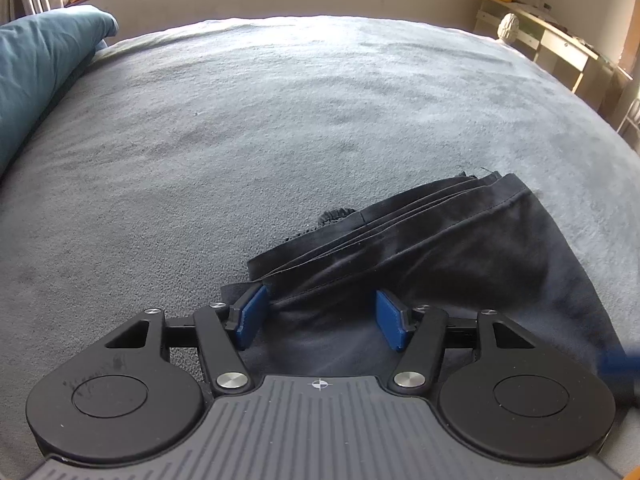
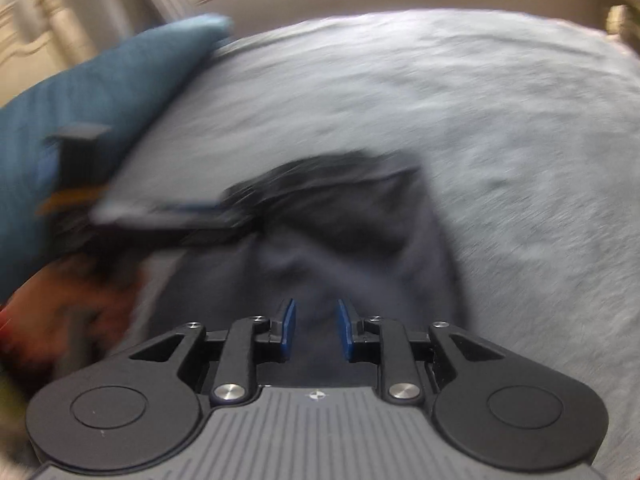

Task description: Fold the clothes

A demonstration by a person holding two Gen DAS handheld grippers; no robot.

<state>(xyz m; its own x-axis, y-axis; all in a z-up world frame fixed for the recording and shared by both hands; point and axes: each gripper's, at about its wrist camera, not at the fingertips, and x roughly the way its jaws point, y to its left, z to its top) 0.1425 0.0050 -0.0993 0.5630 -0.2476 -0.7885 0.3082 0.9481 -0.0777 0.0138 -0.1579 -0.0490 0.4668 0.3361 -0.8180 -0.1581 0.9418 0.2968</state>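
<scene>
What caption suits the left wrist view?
Open left tool over a folded dark garment on a grey bed.

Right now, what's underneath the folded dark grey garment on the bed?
The dark grey folded garment lies on the grey fleece bed cover. A black elastic edge pokes out at its far side. Anything else beneath the stacked layers is covered.

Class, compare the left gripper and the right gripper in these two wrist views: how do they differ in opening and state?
The left gripper stands wide open; the right gripper is open more narrowly. The left gripper's view is sharp, while the right gripper's view is smeared by motion blur. Both have blue pads, hold nothing, and sit over the folded black garment on the grey bed cover.
</scene>
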